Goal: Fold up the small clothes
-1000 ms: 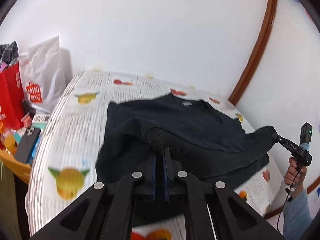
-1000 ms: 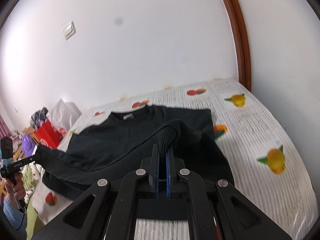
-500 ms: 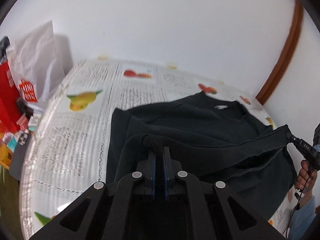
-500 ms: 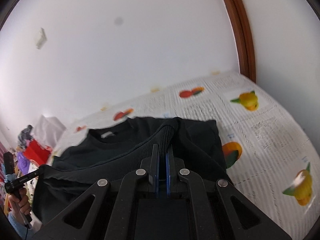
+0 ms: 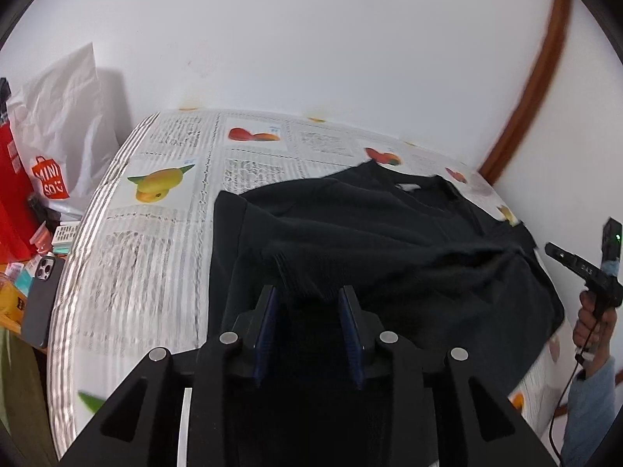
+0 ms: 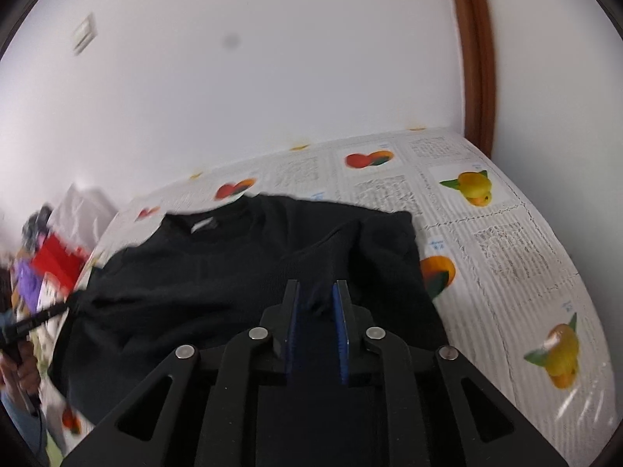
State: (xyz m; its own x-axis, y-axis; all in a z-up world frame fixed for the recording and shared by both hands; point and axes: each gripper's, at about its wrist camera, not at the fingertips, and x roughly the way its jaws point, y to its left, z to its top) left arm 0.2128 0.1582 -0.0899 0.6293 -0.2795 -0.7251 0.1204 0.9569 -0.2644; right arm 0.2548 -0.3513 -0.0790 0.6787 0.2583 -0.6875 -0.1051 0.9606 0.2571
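Observation:
A black sweater (image 5: pixel 389 241) lies on a table under a fruit-print cloth (image 5: pixel 163 241), its white neck label (image 5: pixel 407 186) toward the wall. Its lower part is folded up over the body. My left gripper (image 5: pixel 307 295) hangs low over the near left fold, jaws opening, with the ribbed hem (image 5: pixel 300 272) loose between the pads. My right gripper (image 6: pixel 315 299) is opening over the right side of the sweater (image 6: pixel 233 272), a fabric ridge lying in its gap. Each view shows the other gripper at the far side: the right gripper (image 5: pixel 551 249), the left gripper (image 6: pixel 72 305).
Left of the table stand a white shopping bag (image 5: pixel 58 148), a red bag (image 5: pixel 11 194), a dark phone (image 5: pixel 41 299) and small clutter. A brown door frame (image 5: pixel 533 89) runs up the right wall. The white wall is close behind. A hand (image 5: pixel 592 319) holds the right gripper.
Both grippers went forward and down with the hem toward the collar. Their jaws, shut on the fabric before, now stand apart, and the hem sags onto the sweater.

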